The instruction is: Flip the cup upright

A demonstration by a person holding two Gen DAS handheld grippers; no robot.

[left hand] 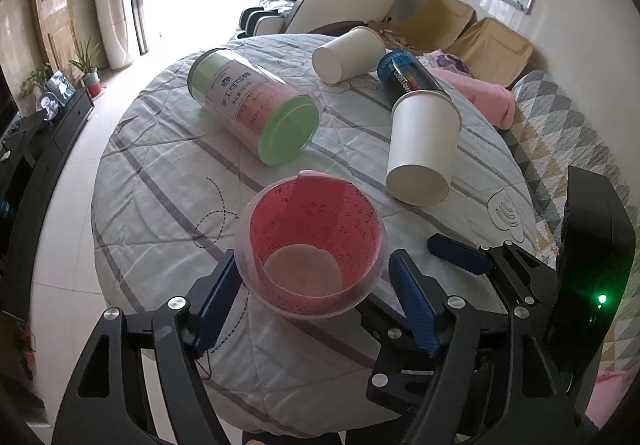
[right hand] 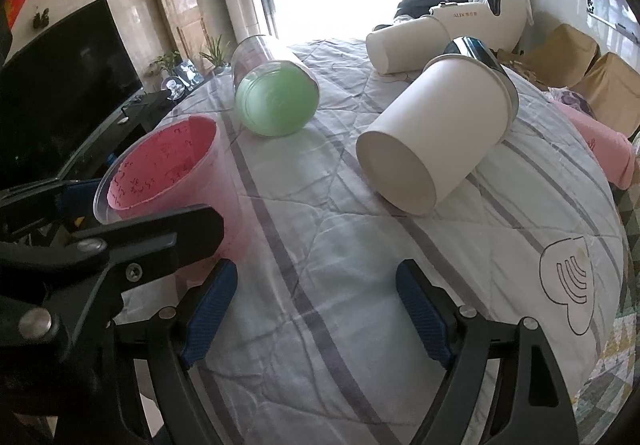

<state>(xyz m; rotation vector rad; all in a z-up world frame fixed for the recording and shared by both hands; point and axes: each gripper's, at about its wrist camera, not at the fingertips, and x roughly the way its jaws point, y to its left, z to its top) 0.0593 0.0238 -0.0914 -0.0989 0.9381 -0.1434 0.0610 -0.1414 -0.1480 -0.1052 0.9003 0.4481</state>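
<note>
A clear plastic cup with a pink paper liner [left hand: 312, 245] stands upright on the quilted round table [left hand: 168, 173], mouth up. My left gripper [left hand: 314, 285] has its blue fingers on both sides of the cup, close against its wall. The cup also shows in the right wrist view [right hand: 168, 173], with the left gripper [right hand: 120, 229] around it. My right gripper [right hand: 316, 309] is open and empty above bare cloth to the cup's right; it also shows in the left wrist view [left hand: 460, 249].
A clear jar with a green base [left hand: 256, 105] lies on its side behind the cup. Two white paper cups [left hand: 424, 149] [left hand: 348, 55] lie on their sides, one against a blue can [left hand: 404, 73]. A sofa with pink cloth [left hand: 480, 97] borders the table's right.
</note>
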